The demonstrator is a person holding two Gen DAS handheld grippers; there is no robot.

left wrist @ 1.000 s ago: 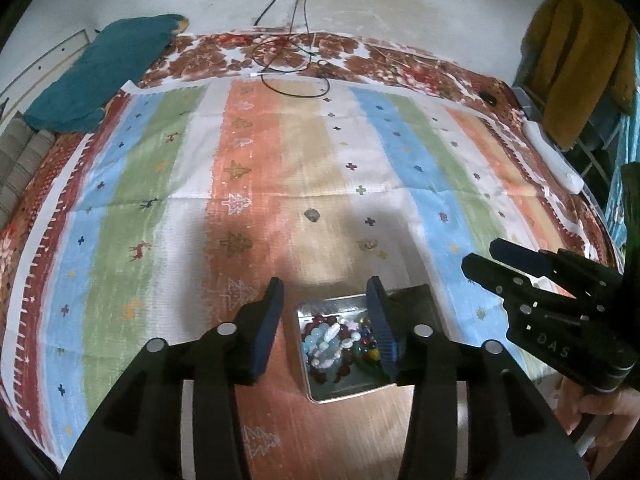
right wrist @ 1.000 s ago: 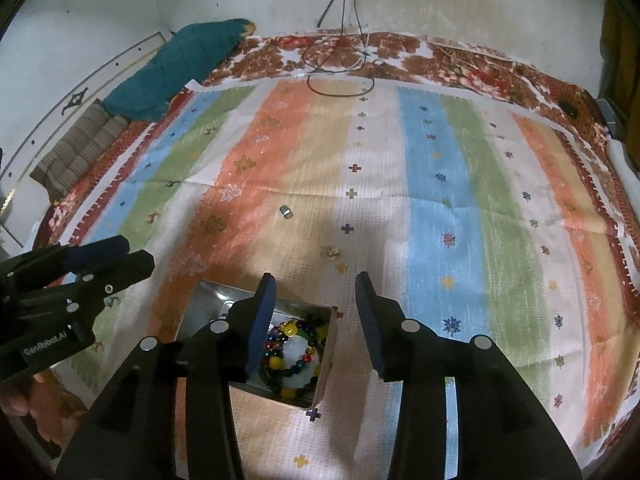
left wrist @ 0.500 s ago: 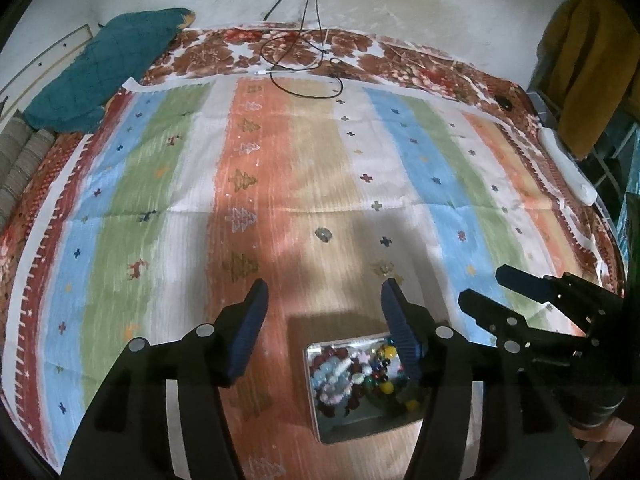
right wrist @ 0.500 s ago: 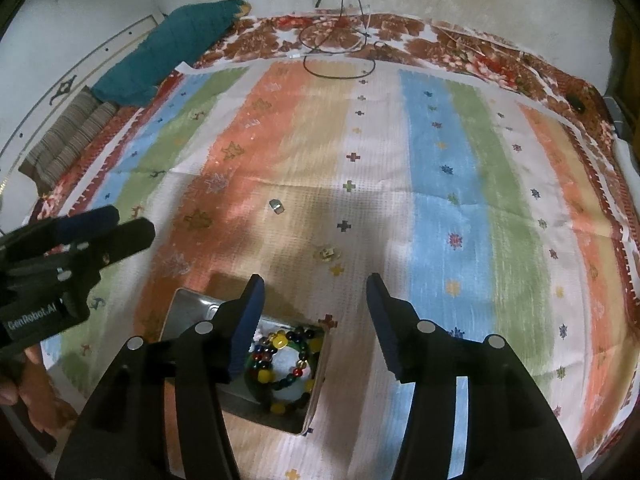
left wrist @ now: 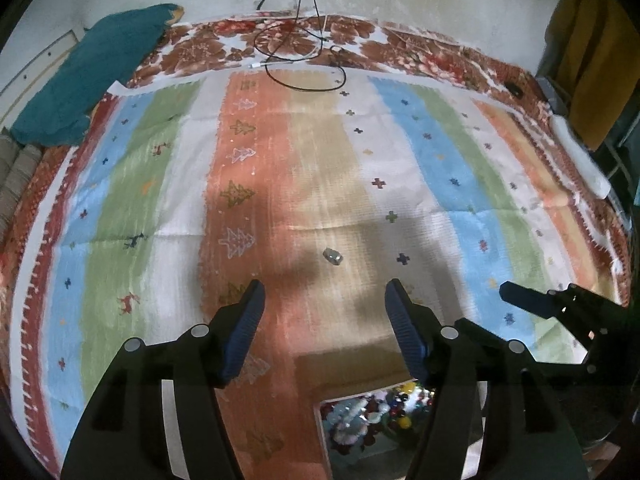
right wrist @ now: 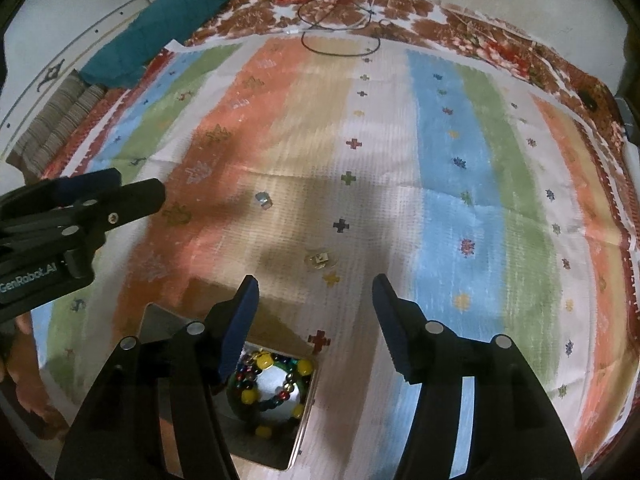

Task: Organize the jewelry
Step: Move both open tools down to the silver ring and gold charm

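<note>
A metal tray (right wrist: 160, 322) with bead bracelets (right wrist: 276, 384) sits on the striped cloth near me; it also shows in the left wrist view (left wrist: 368, 460), with beads (left wrist: 372, 412). A small silver piece (left wrist: 333, 256) lies loose on the cloth, also in the right wrist view (right wrist: 263, 199). A small gold piece (right wrist: 319, 259) lies closer to the right gripper. My left gripper (left wrist: 324, 320) is open and empty above the cloth, past the tray. My right gripper (right wrist: 316, 316) is open and empty, just short of the gold piece. Each gripper appears in the other's view (left wrist: 560, 308) (right wrist: 80, 208).
A striped cloth (left wrist: 320, 160) covers a floral bedspread. A teal cushion (left wrist: 92, 72) lies at the far left. Black cables (left wrist: 304, 52) loop at the far edge by the wall. A yellow garment (left wrist: 588, 60) hangs at the right. A white bar (left wrist: 580, 156) lies on the right edge.
Both grippers have risen and drawn back from the tray and opened wider; the tray now sits lower in both views. The loose pieces have not moved.
</note>
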